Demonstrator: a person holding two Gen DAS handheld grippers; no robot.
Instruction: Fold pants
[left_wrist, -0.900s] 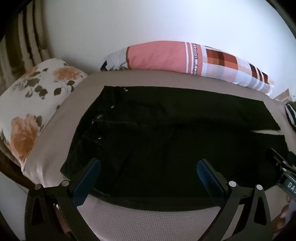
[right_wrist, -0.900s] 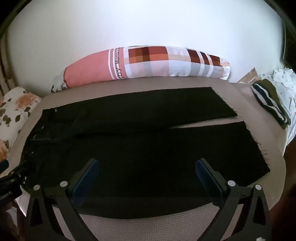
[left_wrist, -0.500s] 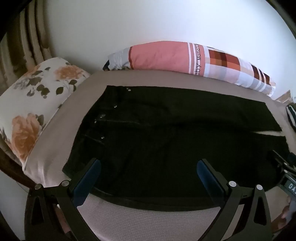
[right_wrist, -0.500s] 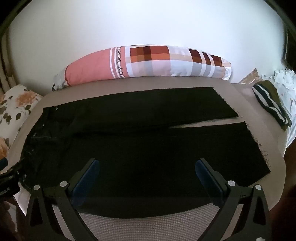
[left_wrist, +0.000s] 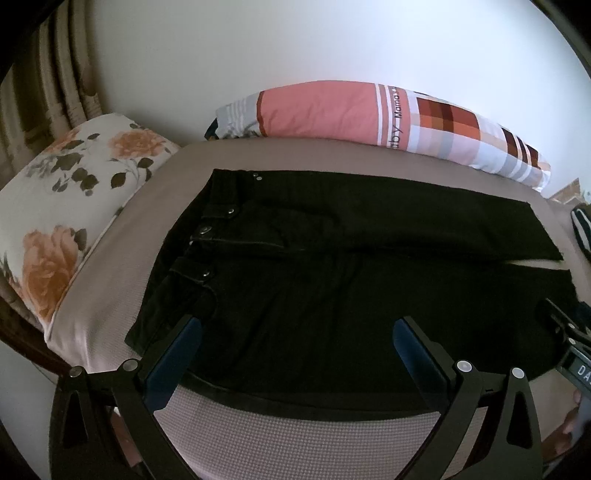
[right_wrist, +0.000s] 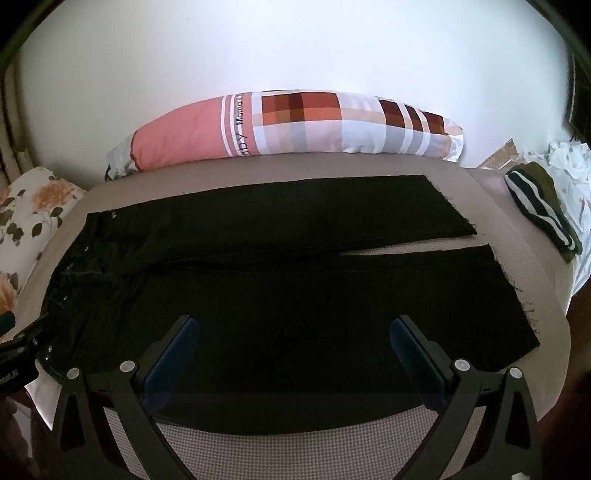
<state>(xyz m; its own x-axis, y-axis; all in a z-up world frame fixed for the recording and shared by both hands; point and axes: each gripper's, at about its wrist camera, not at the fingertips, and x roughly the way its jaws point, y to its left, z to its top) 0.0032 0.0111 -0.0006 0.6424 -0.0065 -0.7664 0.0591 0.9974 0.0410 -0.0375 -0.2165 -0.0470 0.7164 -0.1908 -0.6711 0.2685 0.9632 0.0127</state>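
Black pants (left_wrist: 332, 266) lie flat across the bed, waistband with metal buttons (left_wrist: 205, 230) to the left, the two legs running right. In the right wrist view the pants (right_wrist: 295, 295) show both leg hems at the right, split by a narrow gap. My left gripper (left_wrist: 295, 332) is open and empty, above the near edge by the waist and hip. My right gripper (right_wrist: 291, 332) is open and empty, above the near leg. Each gripper's tip shows at the edge of the other's view.
A taupe bed sheet (left_wrist: 295, 435) covers the mattress. A pink and checked bolster pillow (right_wrist: 295, 129) lies along the white wall. A floral pillow (left_wrist: 74, 192) sits at the left. A striped dark garment (right_wrist: 539, 210) lies at the bed's right end.
Both grippers have drawn back slightly and shifted left; the pants sit a little farther right in the left view. The pants have not moved. Both jaws stay open.
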